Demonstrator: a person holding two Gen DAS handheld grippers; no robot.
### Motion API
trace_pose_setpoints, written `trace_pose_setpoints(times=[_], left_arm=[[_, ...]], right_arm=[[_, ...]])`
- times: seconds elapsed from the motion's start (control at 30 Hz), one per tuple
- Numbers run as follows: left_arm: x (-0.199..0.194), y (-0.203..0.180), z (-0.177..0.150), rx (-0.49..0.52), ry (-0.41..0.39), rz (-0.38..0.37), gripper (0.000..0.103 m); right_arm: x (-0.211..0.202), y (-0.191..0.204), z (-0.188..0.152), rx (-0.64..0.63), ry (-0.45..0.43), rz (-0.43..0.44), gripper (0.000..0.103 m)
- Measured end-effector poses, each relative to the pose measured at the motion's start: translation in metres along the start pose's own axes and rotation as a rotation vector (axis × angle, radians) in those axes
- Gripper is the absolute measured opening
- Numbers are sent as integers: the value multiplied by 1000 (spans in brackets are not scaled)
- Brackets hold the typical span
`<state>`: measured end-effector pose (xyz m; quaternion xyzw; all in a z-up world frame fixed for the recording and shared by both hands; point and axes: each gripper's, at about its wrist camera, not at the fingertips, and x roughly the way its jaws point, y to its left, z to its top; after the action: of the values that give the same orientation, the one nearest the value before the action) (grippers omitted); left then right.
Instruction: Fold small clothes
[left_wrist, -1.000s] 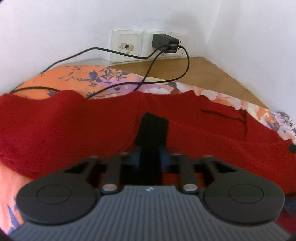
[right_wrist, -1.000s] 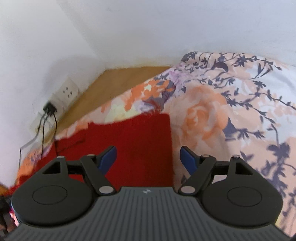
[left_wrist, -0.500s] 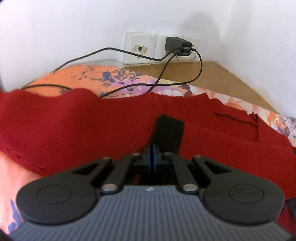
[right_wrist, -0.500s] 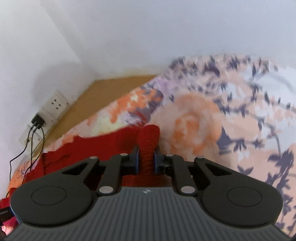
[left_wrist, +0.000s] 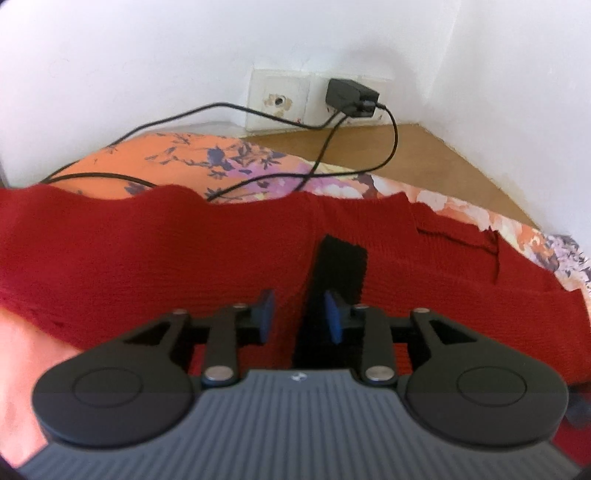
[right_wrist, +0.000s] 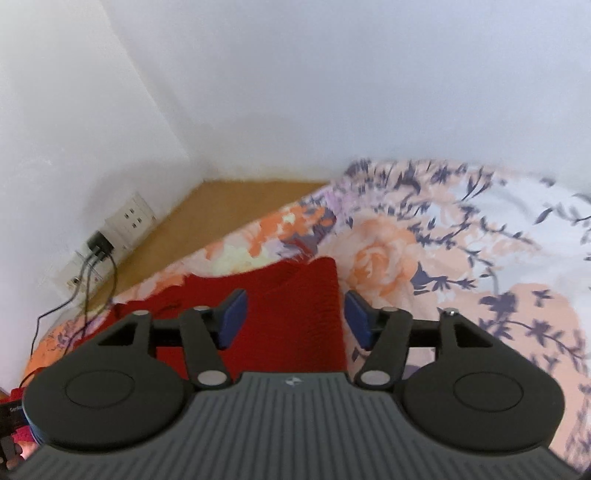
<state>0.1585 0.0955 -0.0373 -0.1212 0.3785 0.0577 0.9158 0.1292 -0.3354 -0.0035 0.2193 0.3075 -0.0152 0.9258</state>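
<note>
A red knitted garment with a black strip lies spread across a floral bedsheet. My left gripper hovers over it, open, its blue pads either side of the strip's near end and gripping nothing. In the right wrist view the garment's far corner lies flat on the sheet, and my right gripper stands open around it, its pads apart from the cloth.
A wall socket plate holds a black charger whose cables trail over the sheet to the garment's far edge. Bare wooden board fills the corner between bed and white walls. Floral sheet stretches right.
Both grippers were shut on the garment half a second ago and have opened, letting it go. The pinched right corner has dropped flat.
</note>
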Motion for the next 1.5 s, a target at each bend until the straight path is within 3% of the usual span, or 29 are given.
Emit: trace_pose_setpoints(times=[0.2, 0.3, 0.6, 0.93, 1.2, 1.37, 1.5], left_arm=[[-23, 7, 2, 20, 17, 30, 38], [-34, 13, -1, 11, 16, 37, 53], [-49, 18, -22, 22, 42, 22, 53], [-63, 48, -41, 63, 48, 122, 53], [-75, 104, -39, -19, 18, 213, 53], [-80, 141, -36, -135, 14, 234, 53], [-86, 166, -35, -225, -33, 237, 53]], right_arm=[[-45, 33, -15, -47, -14, 2, 79], [-55, 49, -22, -50, -2, 2, 80], [-83, 81, -51, -96, 52, -6, 83], [-110, 105, -82, -113, 88, 6, 84], [-110, 129, -100, -127, 147, 54, 86], [-100, 137, -110, -127, 189, 72, 86], [-94, 131, -119, -124, 223, 52, 86]])
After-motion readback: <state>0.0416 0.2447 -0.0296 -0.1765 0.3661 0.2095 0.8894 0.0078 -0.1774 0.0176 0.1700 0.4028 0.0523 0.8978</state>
